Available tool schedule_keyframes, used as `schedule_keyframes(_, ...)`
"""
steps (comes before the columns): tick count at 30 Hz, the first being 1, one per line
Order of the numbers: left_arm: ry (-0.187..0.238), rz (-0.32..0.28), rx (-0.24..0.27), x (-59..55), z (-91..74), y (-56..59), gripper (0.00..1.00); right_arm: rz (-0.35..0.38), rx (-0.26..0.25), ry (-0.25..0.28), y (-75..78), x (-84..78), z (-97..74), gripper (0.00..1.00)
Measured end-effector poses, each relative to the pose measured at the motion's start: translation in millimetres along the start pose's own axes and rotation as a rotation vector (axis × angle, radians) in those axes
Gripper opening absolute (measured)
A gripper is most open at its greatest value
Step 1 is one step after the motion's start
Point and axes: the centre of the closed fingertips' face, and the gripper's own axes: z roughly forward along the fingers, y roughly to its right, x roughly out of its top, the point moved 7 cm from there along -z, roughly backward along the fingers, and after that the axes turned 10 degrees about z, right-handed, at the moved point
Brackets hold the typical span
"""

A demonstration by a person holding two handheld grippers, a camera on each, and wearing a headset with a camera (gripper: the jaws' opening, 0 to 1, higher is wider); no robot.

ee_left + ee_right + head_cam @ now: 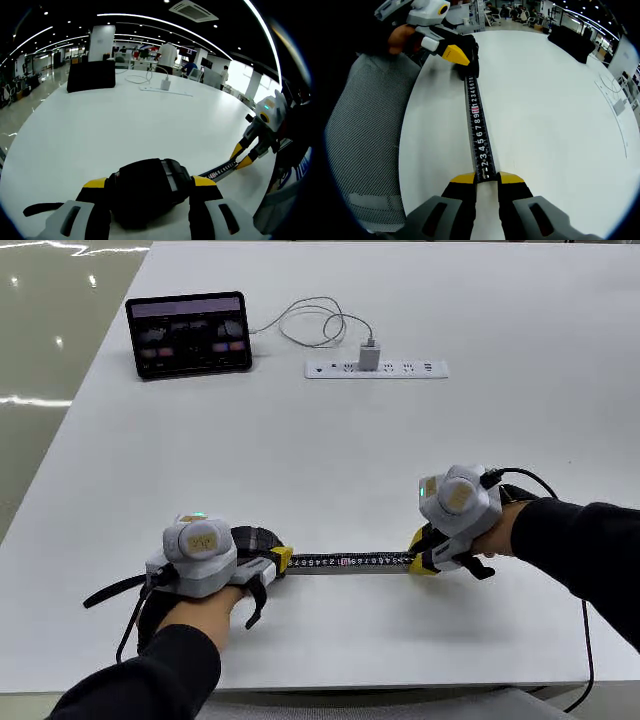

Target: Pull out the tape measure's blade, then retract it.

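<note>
Left gripper [280, 558]: at the near left of the white tabletop [350, 460], held by a hand in a dark sleeve. From its own view I see its yellow-tipped fingers [95, 183] clamped on either side of the tape measure case [145, 195].
Tape measure case: black and rounded, resting on the tabletop between the left fingers, its mouth facing the right gripper [418, 558].
Blade [350, 561]: drawn out of the case and lying flat and straight along the tabletop — it spans the gap between the two grippers. In the right gripper view I read white numerals on a black face, the lowest numbers nearest the right fingers and a red mark further along.
Right gripper: at the near right, tilted down toward the tabletop. Its fingers are pressed together on the free end of the blade, yellow tips meeting either side of it.
Strap: a dark loop trails from the left gripper toward the near left edge.
Tablet [189, 333]: propped at the far left of the tabletop, screen lit, well apart from the grippers.
Power strip [376, 368]: white, lying flat to the right of the tablet, with a white charger [369, 357] plugged in — its cable [310, 320] loops back to the tablet.
Background: in the left gripper view I make out people standing in the room beyond the far end of the tabletop.
</note>
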Motion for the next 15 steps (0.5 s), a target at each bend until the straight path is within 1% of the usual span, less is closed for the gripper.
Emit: schedule_keyframes(15,-0.001,-0.001,-0.002,-0.3,0.2,0.0,0.59,0.007,-0.001,0.014,-3.5,7.0,3.2,0.11)
